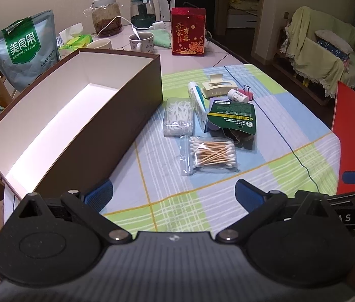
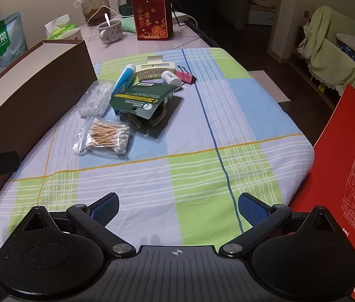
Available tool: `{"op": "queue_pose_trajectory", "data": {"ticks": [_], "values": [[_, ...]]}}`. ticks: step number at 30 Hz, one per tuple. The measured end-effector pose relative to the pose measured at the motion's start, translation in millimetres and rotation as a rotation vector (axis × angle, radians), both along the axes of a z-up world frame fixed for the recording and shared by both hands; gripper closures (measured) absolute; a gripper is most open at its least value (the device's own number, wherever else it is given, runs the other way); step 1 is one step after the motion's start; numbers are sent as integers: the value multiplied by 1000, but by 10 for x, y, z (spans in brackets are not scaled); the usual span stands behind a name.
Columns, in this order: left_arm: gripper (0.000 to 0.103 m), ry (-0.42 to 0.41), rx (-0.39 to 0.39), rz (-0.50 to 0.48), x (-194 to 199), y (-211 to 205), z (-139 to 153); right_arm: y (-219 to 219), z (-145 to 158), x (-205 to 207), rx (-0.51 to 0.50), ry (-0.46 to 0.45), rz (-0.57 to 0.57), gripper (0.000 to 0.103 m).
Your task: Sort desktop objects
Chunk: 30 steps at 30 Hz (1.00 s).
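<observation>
My left gripper (image 1: 173,195) and right gripper (image 2: 178,207) both hang released, holding nothing. The cotton swab bag (image 1: 211,154) lies ahead of them, the brown box (image 1: 137,88) to its left. Bare checked cloth (image 2: 197,176) lies between.

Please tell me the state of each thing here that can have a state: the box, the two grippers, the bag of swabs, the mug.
brown box: lid off, nothing visible inside
left gripper: open, holding nothing
right gripper: open, holding nothing
cotton swab bag: lying flat on the cloth, outside the box
mug: upright, spoon standing in it
</observation>
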State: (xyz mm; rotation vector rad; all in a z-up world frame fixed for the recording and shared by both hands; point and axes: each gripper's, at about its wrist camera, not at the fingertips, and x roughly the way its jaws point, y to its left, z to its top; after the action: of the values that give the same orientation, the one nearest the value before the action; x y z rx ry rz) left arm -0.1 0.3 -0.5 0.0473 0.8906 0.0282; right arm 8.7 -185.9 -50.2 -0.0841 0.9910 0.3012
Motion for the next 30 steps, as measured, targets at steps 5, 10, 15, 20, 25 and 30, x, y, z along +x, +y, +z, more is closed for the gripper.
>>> {"op": "queue_pose_trajectory", "data": {"ticks": [5, 10, 15, 20, 25, 30], "values": [[1, 12, -11, 3, -6, 19, -28, 16, -6, 8, -2, -6, 0, 0], [1, 23, -22, 7, -12, 38, -55, 54, -2, 9, -6, -4, 1, 0], [1, 35, -33, 10, -18, 57, -83, 87, -4, 17, -16, 1, 10, 0], [1, 37, -37, 18, -35, 90, -85, 142, 6, 24, -22, 1, 19, 0], [1, 36, -38, 12, -49, 93, -99, 183, -9, 29, -24, 0, 29, 0], [1, 37, -38, 14, -49, 114, -109, 218, -9, 44, -21, 1, 30, 0]]}}
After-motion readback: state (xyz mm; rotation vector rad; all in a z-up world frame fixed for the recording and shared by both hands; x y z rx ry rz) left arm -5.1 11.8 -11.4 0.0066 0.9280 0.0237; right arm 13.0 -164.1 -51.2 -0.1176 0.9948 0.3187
